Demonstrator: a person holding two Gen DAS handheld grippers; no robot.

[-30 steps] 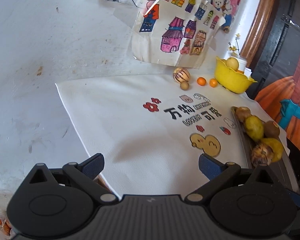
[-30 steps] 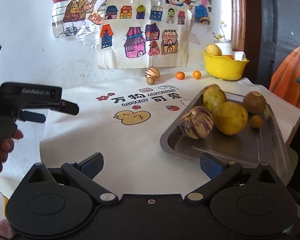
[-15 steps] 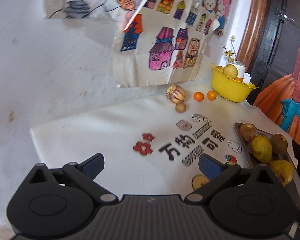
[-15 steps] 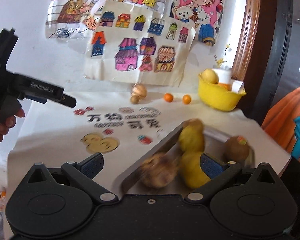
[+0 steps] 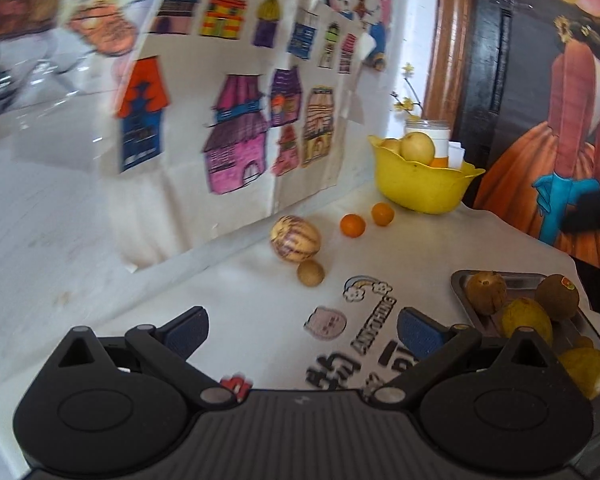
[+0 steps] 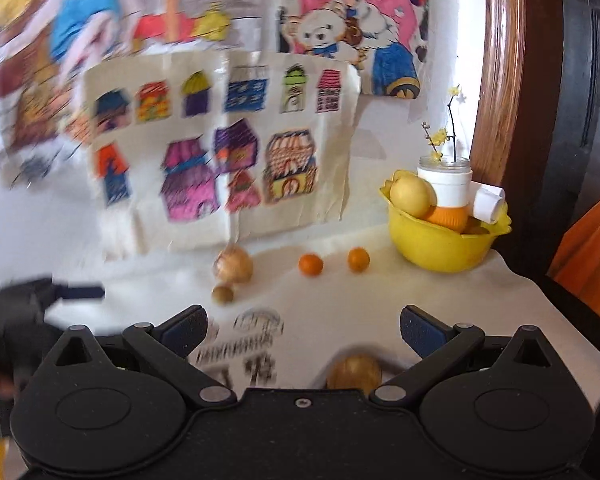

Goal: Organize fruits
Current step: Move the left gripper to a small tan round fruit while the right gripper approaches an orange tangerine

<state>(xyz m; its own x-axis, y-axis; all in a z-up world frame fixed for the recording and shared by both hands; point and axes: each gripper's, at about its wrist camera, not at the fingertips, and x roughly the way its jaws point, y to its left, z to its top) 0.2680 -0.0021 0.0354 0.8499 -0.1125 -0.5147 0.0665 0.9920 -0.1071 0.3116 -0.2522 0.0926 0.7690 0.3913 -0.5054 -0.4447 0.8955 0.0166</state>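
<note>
A striped melon (image 5: 295, 238), a small brown fruit (image 5: 310, 273) and two small oranges (image 5: 353, 225) lie on the white cloth near the wall. A yellow bowl (image 5: 422, 186) holding pale fruit stands at the back right. A metal tray (image 5: 526, 280) at the right holds several brown and yellow fruits. My left gripper (image 5: 303, 330) is open and empty above the cloth, short of the loose fruit. My right gripper (image 6: 303, 328) is open and empty; the melon (image 6: 233, 266), oranges (image 6: 311, 265) and bowl (image 6: 440, 246) lie ahead, and one tray fruit (image 6: 354, 372) shows under it.
Children's drawings (image 5: 236, 112) hang on the white wall behind the fruit. A jar with a twig (image 6: 446, 184) stands in the bowl. A wooden frame (image 6: 504, 80) and dark door bound the right. The left gripper shows blurred at the left of the right wrist view (image 6: 40, 300).
Both grippers have moved forward toward the back of the table, and both views are blurred by motion. The loose fruit and bowl look larger. The tray has slid under the right gripper's view.
</note>
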